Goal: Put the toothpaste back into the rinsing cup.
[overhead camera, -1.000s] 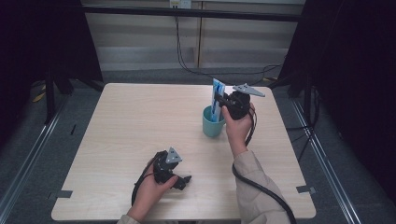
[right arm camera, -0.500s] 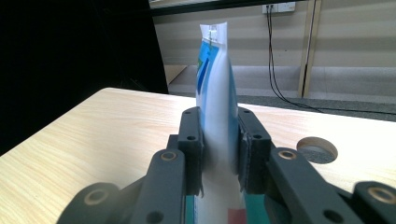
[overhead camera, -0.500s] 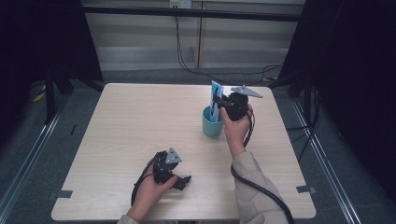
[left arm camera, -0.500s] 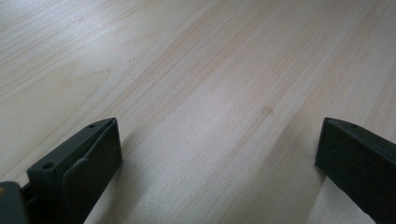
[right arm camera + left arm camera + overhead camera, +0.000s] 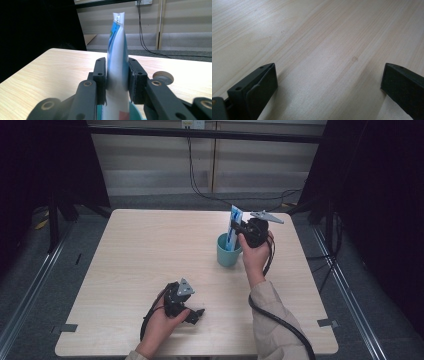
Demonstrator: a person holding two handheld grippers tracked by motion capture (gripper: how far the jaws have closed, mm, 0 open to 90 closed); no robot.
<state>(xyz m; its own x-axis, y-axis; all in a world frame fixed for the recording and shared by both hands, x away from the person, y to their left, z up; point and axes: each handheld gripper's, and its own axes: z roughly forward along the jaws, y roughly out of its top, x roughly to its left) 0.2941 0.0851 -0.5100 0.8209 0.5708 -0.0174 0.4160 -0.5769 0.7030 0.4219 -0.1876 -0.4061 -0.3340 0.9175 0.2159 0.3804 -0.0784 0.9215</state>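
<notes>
Pale wooden table [image 5: 150, 260]. Right gripper [image 5: 117, 75], just easing apart, clamped on tube [image 5: 116, 62] standing in cup [image 5: 227, 256]; left gripper [image 5: 329, 85] spread wide, nothing between.

Tube [image 5: 233, 227] upright in cup [image 5: 227, 256] on table [image 5: 140, 250], right of centre, toward far edge.

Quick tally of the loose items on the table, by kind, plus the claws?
Cup: 1, teal
Tube: 1, white and blue, standing in the cup
Claws: 2, left claw open over bare table, right claw with the tube between its jaws
Total: 4
</notes>
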